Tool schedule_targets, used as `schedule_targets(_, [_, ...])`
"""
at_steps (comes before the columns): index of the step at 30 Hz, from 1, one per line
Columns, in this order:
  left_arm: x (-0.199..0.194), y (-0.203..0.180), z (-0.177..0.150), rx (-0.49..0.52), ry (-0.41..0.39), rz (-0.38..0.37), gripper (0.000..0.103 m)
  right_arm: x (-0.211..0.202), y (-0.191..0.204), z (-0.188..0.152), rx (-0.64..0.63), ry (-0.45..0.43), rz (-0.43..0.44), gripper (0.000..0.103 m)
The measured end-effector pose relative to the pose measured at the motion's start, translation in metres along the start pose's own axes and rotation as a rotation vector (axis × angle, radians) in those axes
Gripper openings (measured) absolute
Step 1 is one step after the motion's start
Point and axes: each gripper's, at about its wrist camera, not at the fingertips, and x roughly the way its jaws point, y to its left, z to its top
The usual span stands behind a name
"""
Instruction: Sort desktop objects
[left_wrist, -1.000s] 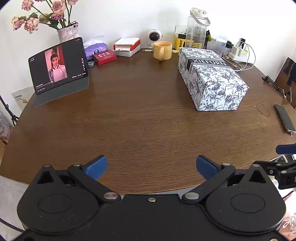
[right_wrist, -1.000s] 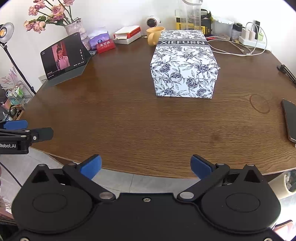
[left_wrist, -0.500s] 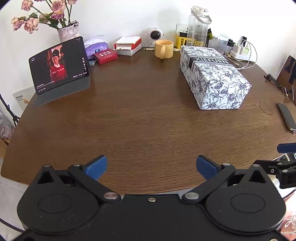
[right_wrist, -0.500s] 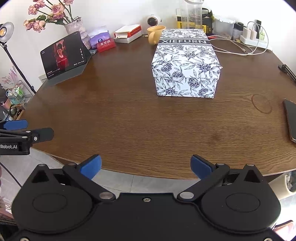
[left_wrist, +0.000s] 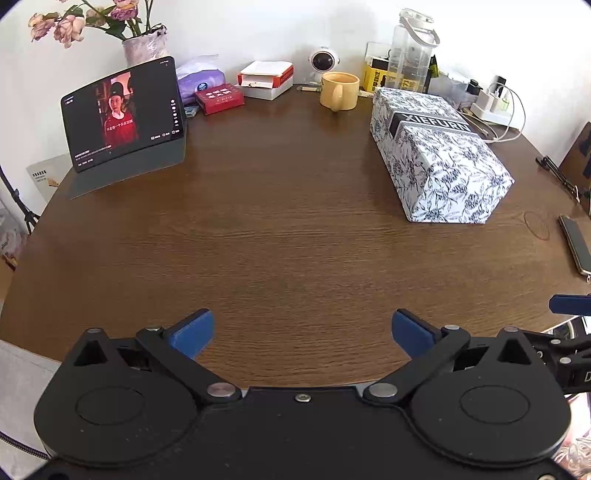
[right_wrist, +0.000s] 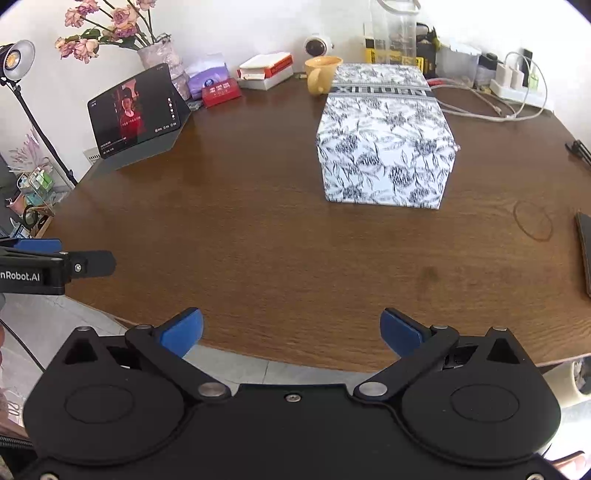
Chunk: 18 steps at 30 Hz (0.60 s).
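Dark brown wood fills most of what I see: the worktop (left_wrist: 295, 229) lies broad and mostly bare in the middle. My left tongs (left_wrist: 301, 332) sit at its near edge with their blue pads spread wide and nothing between them. My right tongs (right_wrist: 291, 330) hang just at the near rim as well, equally spread and empty; from that camera I can see the left tongs' side poking in at the far left.

The white box with the dark floral print (right_wrist: 386, 147) stands on the right half of the worktop, lengthwise away from me, a dark lettered band across its top. Behind its far left corner is a yellow mug (left_wrist: 339, 90), near but I cannot tell if touching. Along the back edge I see a red-and-white box (left_wrist: 266, 75), a small red box (left_wrist: 219, 98) just beside a purple tissue pack (left_wrist: 199, 79), and a small round white camera (left_wrist: 320, 61). At the left a tablet (left_wrist: 123, 112) stands propped and lit, with a vase of pink flowers (left_wrist: 144, 48) behind it. A dark phone (left_wrist: 575, 243) lies flat at the far right edge, well apart from the floral box.
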Motion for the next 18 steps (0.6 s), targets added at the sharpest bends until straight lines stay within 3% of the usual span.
schedule_targets(18, [-0.0080, 0.0013, 0.0047, 0.022, -0.043, -0.018, 0.103, -0.0039, 0.0026, 0.0078, 0.012, -0.044, -0.007, 0.103])
